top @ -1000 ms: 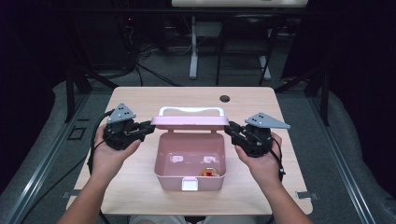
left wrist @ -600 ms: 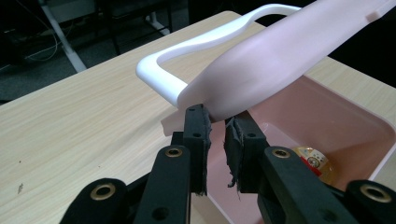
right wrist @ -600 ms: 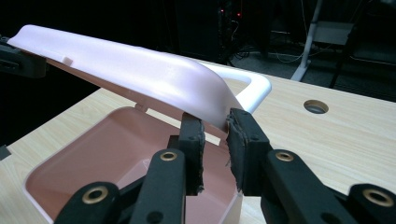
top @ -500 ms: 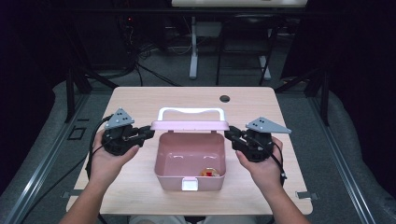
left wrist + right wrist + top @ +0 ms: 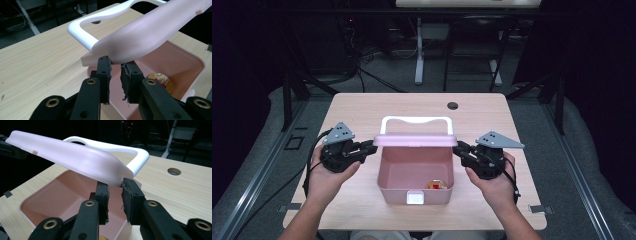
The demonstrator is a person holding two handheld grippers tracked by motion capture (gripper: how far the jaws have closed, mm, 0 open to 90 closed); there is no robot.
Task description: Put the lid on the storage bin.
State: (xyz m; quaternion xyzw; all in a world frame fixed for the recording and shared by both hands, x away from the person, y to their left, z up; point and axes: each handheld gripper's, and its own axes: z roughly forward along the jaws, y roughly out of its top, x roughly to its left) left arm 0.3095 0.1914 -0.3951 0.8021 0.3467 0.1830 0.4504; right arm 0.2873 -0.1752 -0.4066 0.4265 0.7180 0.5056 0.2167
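Pink box (image 5: 414, 172) sits at the near middle of the wooden table (image 5: 362, 107), open on top. Its pink lid (image 5: 414, 140) with a white handle (image 5: 416, 121) hangs over the far rim, tilted, held up at both ends.

Left gripper (image 5: 371, 146): jaws narrowed on the lid's left end. In the left gripper view the lid (image 5: 142, 35) edge lies at the tips of the pads (image 5: 104, 72); the contact itself is hidden behind the jaw tips, but the pads look pressed on it.

Right gripper (image 5: 458, 148): the same at the right end. In the right gripper view the lid corner (image 5: 117, 176) meets the pads (image 5: 128, 195), apparently pinched.

Inside the box, a small round thing (image 5: 437, 185) with gold and red on it lies near the front wall; its print is too small to read. The left gripper view shows it (image 5: 161, 80) partly covered by the jaw. A white latch (image 5: 414, 198) sits on the front. Hole (image 5: 453, 105) in the table's far side. The room behind is dark.
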